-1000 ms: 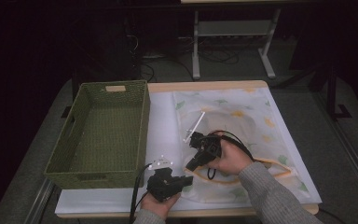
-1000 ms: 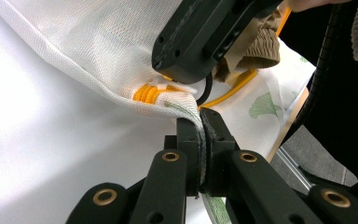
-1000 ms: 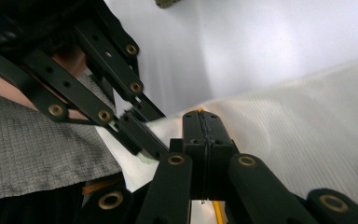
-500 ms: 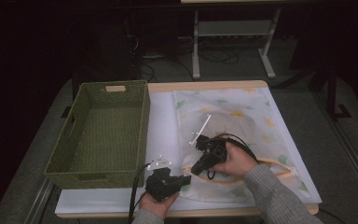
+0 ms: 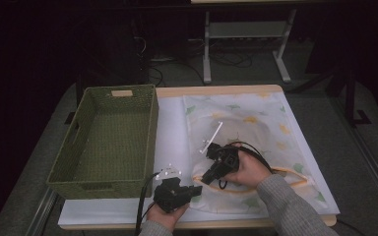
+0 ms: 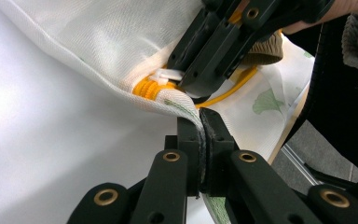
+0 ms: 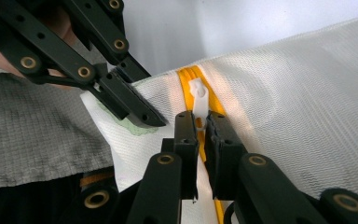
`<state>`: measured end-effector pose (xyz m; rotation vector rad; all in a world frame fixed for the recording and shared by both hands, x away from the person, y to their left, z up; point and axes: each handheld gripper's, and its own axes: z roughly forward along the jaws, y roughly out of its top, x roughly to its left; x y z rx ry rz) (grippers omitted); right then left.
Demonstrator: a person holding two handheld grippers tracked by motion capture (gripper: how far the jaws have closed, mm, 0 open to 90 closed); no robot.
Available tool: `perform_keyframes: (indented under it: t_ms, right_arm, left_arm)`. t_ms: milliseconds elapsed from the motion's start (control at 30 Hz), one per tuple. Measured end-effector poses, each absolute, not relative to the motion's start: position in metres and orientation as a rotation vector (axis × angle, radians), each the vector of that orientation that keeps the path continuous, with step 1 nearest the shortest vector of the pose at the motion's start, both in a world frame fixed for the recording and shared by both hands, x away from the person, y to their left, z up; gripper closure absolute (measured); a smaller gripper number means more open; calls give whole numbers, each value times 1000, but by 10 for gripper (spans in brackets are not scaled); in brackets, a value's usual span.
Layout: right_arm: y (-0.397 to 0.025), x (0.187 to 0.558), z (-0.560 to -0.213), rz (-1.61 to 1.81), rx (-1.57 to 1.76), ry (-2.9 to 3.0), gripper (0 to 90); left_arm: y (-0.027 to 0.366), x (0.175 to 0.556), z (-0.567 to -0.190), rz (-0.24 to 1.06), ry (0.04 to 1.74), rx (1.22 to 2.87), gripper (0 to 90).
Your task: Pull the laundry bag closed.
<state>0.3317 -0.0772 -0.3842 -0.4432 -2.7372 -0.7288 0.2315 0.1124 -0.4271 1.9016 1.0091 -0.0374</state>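
A white mesh bag with green and yellow leaf prints lies flat on the table. A yellow zipper runs along its near edge and carries a white pull tab. My left gripper is shut on the bag's fabric edge right beside the zipper's end. My right gripper is shut on the white pull tab, its jaws pointing toward the left gripper. In the high view the left gripper and right gripper almost meet at the bag's near left corner.
A green woven basket stands at the left and holds nothing. A white sheet covers the tabletop under the bag. A thin white stick lies on the bag just beyond my right hand. The table's near edge is close behind both hands.
My right gripper has shifted slightly right and toward the near edge along the bag. The left gripper has barely moved.
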Motion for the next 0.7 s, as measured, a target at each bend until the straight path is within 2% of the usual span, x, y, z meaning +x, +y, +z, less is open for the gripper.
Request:
perform_keyframes:
  t_ms: [700]
  right_arm:
    - [-75, 334, -383, -760, -485, -2713, 821]
  left_arm:
    - [108, 231, -431, -43, 1014, 1931, 873]
